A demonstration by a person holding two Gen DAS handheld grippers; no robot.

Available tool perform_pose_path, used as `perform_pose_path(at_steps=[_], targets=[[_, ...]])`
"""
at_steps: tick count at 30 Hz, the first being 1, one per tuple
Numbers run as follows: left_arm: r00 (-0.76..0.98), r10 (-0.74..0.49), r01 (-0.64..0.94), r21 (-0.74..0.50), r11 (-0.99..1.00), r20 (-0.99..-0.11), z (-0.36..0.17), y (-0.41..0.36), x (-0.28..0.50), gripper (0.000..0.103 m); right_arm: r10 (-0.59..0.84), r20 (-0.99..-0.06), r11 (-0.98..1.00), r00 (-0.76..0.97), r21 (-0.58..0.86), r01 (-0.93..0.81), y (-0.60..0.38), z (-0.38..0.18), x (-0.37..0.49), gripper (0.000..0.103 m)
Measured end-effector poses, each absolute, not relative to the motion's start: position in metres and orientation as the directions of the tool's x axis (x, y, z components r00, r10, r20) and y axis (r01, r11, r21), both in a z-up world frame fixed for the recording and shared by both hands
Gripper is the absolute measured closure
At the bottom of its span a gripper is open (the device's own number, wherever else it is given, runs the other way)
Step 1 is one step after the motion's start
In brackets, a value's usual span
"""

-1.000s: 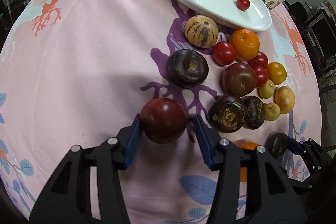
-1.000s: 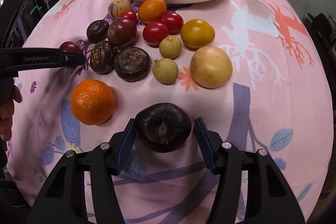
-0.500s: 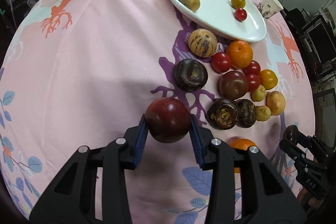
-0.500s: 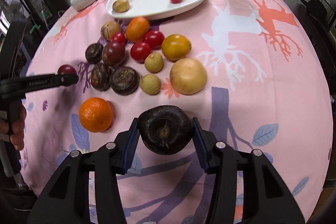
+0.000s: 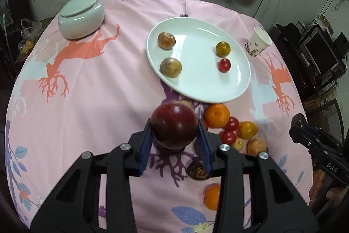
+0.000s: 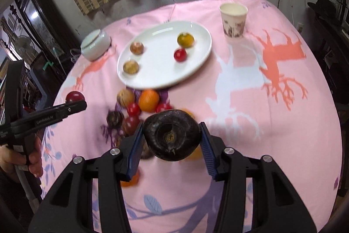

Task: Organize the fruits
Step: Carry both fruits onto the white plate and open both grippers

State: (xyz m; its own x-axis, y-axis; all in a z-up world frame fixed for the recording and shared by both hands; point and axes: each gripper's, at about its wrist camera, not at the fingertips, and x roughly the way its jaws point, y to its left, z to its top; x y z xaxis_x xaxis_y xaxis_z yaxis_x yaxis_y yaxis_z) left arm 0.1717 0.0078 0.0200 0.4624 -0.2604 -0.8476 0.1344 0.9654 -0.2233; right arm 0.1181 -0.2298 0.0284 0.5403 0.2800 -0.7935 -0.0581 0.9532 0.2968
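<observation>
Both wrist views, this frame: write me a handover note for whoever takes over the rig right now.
Left gripper: shut on the dark red plum, held clear of the cloth.
Right gripper: shut on the blackish round fruit, also held up.
White plate: holds four fruits so far, two brownish at one side, a yellow-green tomato and a small red tomato at the other.
Left to do: place both held fruits, then sort the pile on the cloth by the plate's near rim, oranges included.

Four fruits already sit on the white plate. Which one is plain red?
The small red cherry tomato, on the white oval plate at the side nearer the paper cup. Its neighbour is yellow-green, and the other two are brownish.
</observation>
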Motion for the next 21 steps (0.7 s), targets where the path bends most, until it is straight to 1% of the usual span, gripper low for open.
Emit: perform_pose_path(at_steps=[6,10,13,21], targets=[[0.473,-0.254,0.166,-0.198,0.966,-0.844,0.017,-0.013,0.226,0.064,0.279,-0.774,0.955,0.568,0.285,-0.081,-0.227,0.032,0.177,0.053],[0.463,-0.241,0.178,-0.177,0.968,-0.853,0.006,-0.027,0.265,0.064,0.255,-0.794,0.966,0.552,0.232,-0.113,-0.216,0.016,0.212,0.053],[0.457,-0.237,0.177,-0.174,0.969,-0.858,-0.004,-0.033,0.286,0.064,0.258,-0.805,0.966,0.534,0.231,-0.117,-0.214,0.001,0.229,0.053],[0.419,-0.200,0.153,-0.148,0.977,-0.886,-0.034,-0.040,0.326,0.063,0.208,-0.827,0.978,0.522,0.173,-0.115,-0.211,-0.030,0.266,0.053]])
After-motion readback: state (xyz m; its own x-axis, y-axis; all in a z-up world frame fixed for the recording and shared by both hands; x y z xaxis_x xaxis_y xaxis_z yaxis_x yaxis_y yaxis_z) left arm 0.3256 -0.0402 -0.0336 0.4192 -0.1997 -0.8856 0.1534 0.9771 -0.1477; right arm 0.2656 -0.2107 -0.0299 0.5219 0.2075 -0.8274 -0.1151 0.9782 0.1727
